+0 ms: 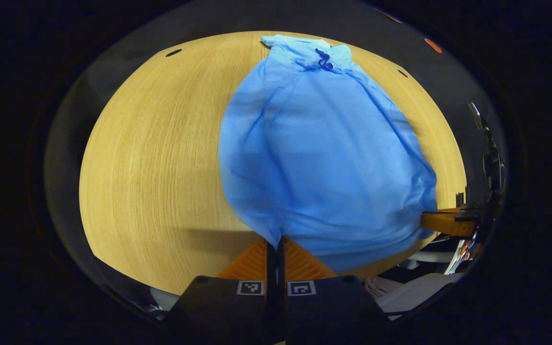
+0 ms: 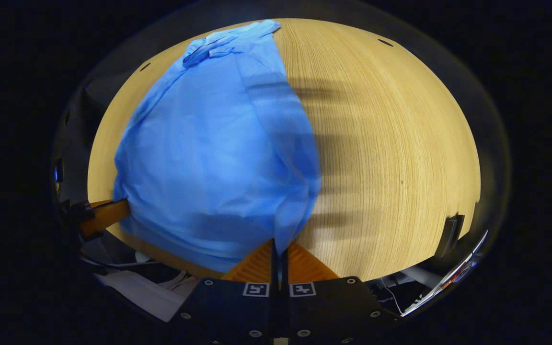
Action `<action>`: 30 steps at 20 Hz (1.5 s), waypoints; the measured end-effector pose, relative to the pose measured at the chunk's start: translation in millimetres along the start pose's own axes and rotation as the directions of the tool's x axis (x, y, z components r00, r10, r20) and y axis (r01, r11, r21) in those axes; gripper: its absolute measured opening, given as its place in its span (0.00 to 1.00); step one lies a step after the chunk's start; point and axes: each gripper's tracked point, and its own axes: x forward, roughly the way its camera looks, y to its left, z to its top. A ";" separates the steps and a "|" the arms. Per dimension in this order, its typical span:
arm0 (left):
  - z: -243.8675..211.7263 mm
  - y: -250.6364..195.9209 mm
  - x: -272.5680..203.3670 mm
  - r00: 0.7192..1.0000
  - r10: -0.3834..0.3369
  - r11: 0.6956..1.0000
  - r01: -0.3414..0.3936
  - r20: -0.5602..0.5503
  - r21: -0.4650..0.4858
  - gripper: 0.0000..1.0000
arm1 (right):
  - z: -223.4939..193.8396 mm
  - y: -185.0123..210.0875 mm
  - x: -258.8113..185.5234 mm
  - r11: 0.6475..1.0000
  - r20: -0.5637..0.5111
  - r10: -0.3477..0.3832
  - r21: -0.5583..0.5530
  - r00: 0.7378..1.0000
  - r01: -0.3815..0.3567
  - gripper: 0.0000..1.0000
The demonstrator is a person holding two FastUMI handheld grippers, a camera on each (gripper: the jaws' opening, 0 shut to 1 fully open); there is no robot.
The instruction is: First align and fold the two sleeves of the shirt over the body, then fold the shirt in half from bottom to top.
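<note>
A light blue shirt (image 1: 324,158) lies lengthwise on the wooden table (image 1: 151,158), collar at the far end, sleeves folded in over the body. My left gripper (image 1: 276,242) is shut on the shirt's near left hem corner. My right gripper (image 2: 280,247) is shut on the near right hem corner of the shirt (image 2: 218,158). The hem is lifted a little off the table edge between the two. In the left gripper view the right gripper (image 1: 441,221) shows at the shirt's right corner; in the right gripper view the left gripper (image 2: 106,215) shows at its left corner.
The table (image 2: 391,143) stretches bare to the outer side of each gripper. Small dark holes (image 1: 173,52) mark its far edge. Below the near edge lie white cloth and cables (image 2: 142,287).
</note>
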 end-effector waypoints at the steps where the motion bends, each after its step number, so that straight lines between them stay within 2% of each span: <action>1: 14.9 2.6 -3.6 1.000 0.008 1.000 -0.008 0.025 0.011 0.03 | 12.3 2.0 -4.6 1.000 0.023 0.007 -0.001 1.000 -0.007 0.01; 7: 107.7 8.6 -16.9 0.986 0.026 0.999 -0.032 0.164 0.037 0.04 | 111.1 2.9 -34.7 1.000 0.196 0.008 -0.025 0.981 -0.003 0.01; 10: 158.4 11.1 -15.3 0.973 0.035 0.998 -0.046 0.227 0.043 0.04 | 165.9 1.9 -47.4 0.999 0.274 -0.002 -0.050 0.962 0.016 0.01; 13: 207.9 10.4 -16.9 0.959 0.022 1.000 -0.026 0.283 0.011 0.04 | 215.8 6.3 -57.0 0.999 0.342 0.001 -0.044 0.940 0.015 0.01; 18: 294.2 16.9 -15.8 0.934 0.024 1.000 -0.017 0.355 -0.023 0.04 | 289.4 9.5 -63.9 1.000 0.402 0.010 -0.009 0.916 -0.007 0.01; 22: 349.0 34.0 -2.7 0.923 0.060 0.998 -0.049 0.381 -0.039 0.04 | 343.3 2.5 -67.4 1.000 0.439 0.007 0.015 0.898 -0.014 0.01; 26: 403.8 38.2 20.9 0.917 0.064 0.997 -0.041 0.394 -0.067 0.04 | 399.7 4.3 -46.7 0.999 0.464 -0.001 0.029 0.886 -0.014 0.01; 30: 443.3 49.7 37.1 0.911 0.103 0.995 -0.091 0.399 -0.050 0.04 | 431.1 10.9 -24.4 0.995 0.468 0.020 0.077 0.883 -0.064 0.01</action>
